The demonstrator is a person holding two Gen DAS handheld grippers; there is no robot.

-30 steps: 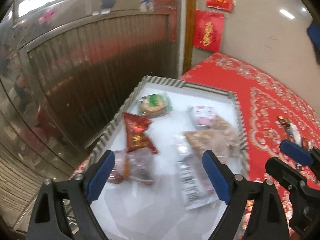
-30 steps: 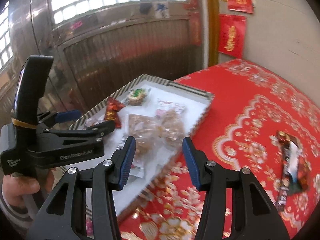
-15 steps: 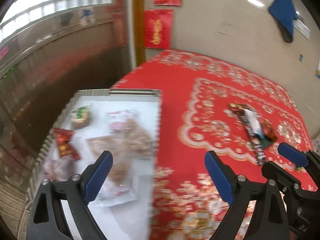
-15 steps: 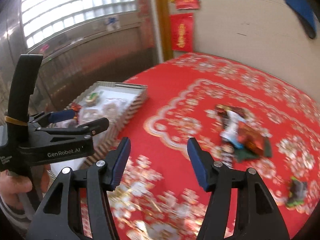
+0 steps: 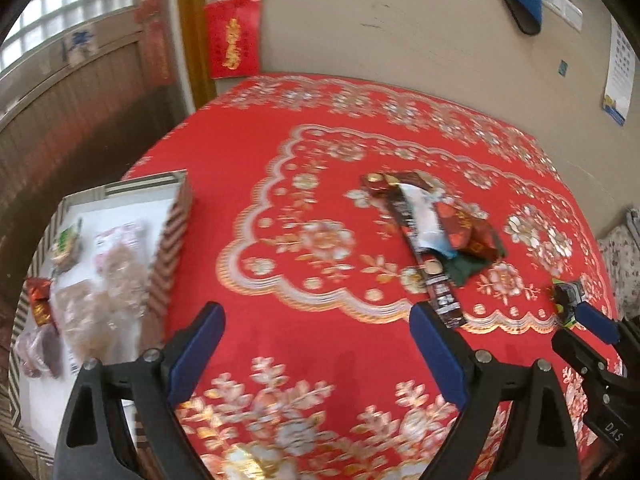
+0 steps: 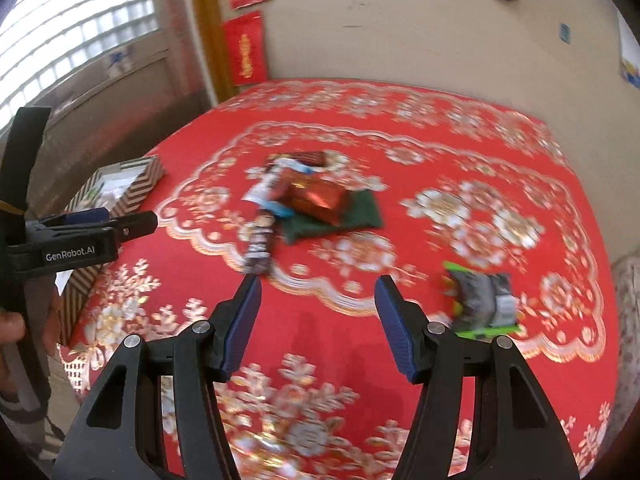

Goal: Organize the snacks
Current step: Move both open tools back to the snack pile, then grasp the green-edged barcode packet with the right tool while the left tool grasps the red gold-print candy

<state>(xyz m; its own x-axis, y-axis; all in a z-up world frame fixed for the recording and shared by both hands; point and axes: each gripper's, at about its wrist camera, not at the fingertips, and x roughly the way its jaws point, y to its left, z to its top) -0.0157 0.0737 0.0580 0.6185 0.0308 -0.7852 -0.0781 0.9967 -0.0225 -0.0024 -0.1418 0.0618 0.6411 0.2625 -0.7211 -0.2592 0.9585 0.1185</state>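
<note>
Two black grippers with blue pads are seen above a red tablecloth with gold and white floral embroidery; the left gripper is spread wide with nothing between its pads, and the right gripper is likewise well open and empty. A small pile of loose snacks, made up of a long dark chocolate-style bar, a white wrapper, a shiny red packet and a dark green pouch, is found near the middle of the cloth, and a grey and lime-green packet lies apart from it at the near right. A shallow white tray with a striped rim, already holding several packets, is set at the left edge of the table. The next pickup is judged best made on a single wrapper at the near edge of the pile, the pads being lowered either side of it so that neighbouring packets are not dragged; crinkly foil may slip, so a firm, centred closing would be advised. Behind the table a beige wall with red paper decorations is seen, and a glass-block window at the far left.
</note>
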